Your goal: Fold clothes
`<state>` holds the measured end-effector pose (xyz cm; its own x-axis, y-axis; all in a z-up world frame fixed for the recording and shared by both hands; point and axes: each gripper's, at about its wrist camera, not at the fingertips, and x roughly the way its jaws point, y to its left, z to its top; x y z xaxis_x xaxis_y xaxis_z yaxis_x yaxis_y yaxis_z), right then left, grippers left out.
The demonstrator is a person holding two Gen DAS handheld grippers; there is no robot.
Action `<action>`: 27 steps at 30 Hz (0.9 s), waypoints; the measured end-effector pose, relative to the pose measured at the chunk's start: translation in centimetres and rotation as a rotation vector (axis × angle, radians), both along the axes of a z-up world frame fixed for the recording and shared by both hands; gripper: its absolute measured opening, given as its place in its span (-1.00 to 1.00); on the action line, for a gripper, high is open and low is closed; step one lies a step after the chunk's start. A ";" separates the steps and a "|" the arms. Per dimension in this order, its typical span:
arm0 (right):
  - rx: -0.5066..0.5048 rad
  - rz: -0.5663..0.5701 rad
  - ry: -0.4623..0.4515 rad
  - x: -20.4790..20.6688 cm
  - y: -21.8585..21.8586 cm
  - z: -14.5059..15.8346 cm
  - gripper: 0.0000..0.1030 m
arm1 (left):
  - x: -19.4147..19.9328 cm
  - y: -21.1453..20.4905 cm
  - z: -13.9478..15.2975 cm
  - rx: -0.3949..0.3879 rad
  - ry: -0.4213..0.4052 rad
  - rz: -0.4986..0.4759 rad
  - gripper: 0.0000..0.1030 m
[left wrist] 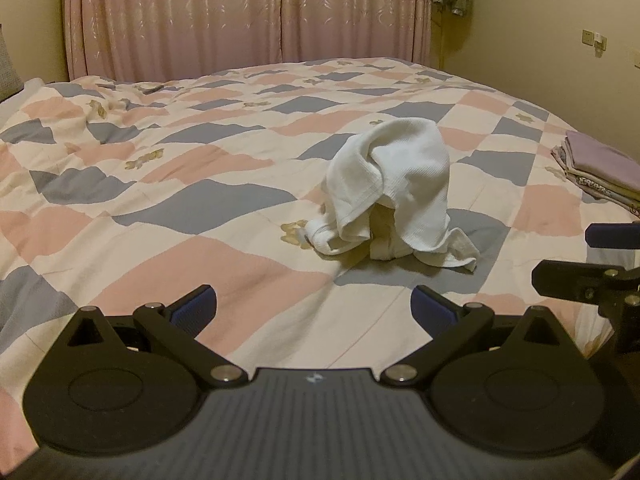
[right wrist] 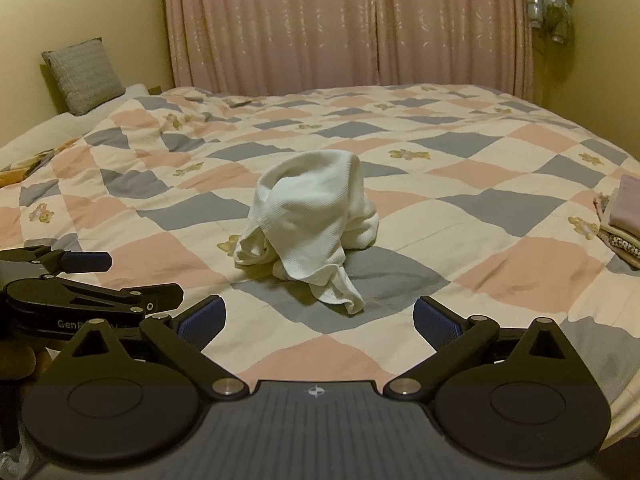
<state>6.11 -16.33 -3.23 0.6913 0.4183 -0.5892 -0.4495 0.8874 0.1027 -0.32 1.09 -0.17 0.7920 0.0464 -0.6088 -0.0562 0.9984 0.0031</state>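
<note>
Well, the white cloth [left wrist: 390,194] sat bunched mid-bed [left wrist: 160,216] (nothing folded yet), so both empty, wide-spread grippers, left gripper [left wrist: 314,312] and right gripper [right wrist: 320,320], needed to grab its edges.

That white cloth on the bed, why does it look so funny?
The white cloth stands bunched in a crumpled heap mid-bed on the checked quilt, not flat. The folded pile at the right edge lies neat.

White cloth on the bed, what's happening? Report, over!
Both jaws wide open, empty. White cloth crumpled in a heap on the quilt, untouched. Nothing in the way. Folded stack off right.
</note>
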 end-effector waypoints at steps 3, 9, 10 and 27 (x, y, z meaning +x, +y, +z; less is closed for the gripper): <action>-0.005 -0.001 0.007 0.2 0.2 -0.3 1.00 | 0.0 0.0 -0.1 -0.003 0.001 0.001 0.98; -0.010 -0.011 0.017 0.4 0.2 -0.5 1.00 | -0.1 0.1 -0.4 -0.008 0.001 0.002 0.98; -0.010 -0.011 0.016 0.3 0.2 -0.4 1.00 | -0.1 0.0 -0.4 -0.007 0.003 0.002 0.98; 0.003 -0.024 0.033 0.3 -0.3 -0.9 1.00 | -0.2 -0.6 -0.5 0.008 0.010 -0.007 0.98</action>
<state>6.43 -16.67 -4.12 0.6813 0.4035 -0.6107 -0.4243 0.8976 0.1197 -0.54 0.52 -0.65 0.7860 0.0457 -0.6165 -0.0493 0.9987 0.0112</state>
